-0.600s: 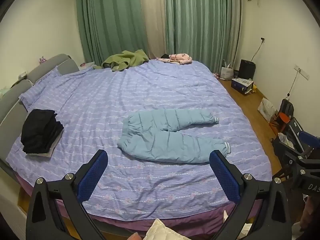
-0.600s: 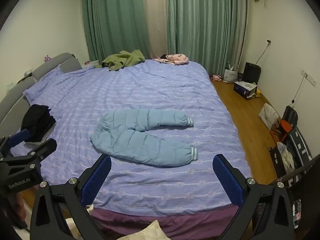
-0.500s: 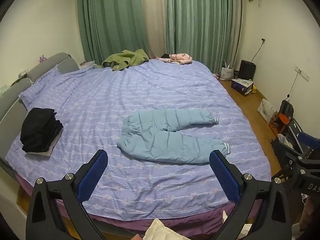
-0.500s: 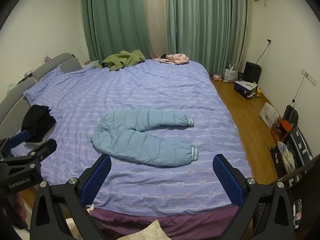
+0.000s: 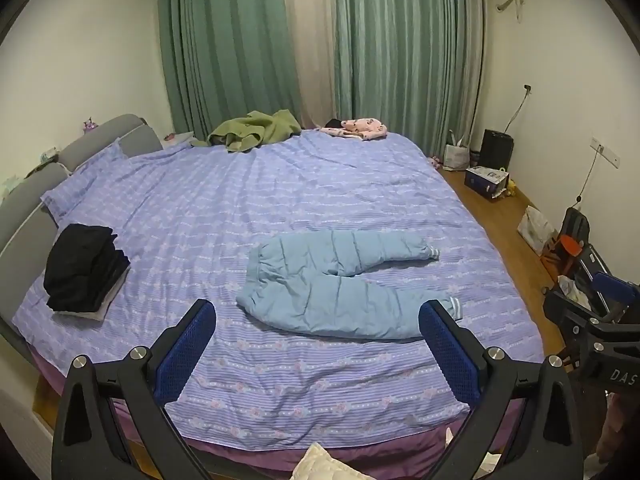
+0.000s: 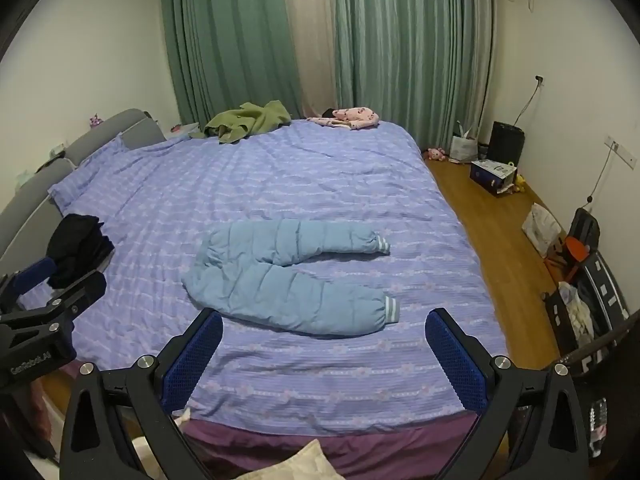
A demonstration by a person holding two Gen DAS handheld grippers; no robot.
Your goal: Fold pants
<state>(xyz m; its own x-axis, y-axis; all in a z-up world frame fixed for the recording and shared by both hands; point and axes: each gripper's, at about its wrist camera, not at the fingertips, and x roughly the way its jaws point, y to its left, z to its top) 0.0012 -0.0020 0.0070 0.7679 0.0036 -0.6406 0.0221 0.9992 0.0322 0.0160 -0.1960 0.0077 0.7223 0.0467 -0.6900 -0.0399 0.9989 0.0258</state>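
Blue pants (image 5: 340, 284) unfolded on bed (image 5: 280, 200).
We find both grippers, left gripper (image 5: 316, 344) and right gripper (image 6: 324, 344), wide, empty; pants at twelve o'clock, lengthwise nine-to-three.

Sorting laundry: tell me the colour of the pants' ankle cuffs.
The cuffs are light blue with white stripes, clearest in the right wrist view.

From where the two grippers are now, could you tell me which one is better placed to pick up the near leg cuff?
Right, probably. The right gripper, open, hangs just short of the light blue padded pants' near cuff; the left gripper, also open, sits nearer the waist.
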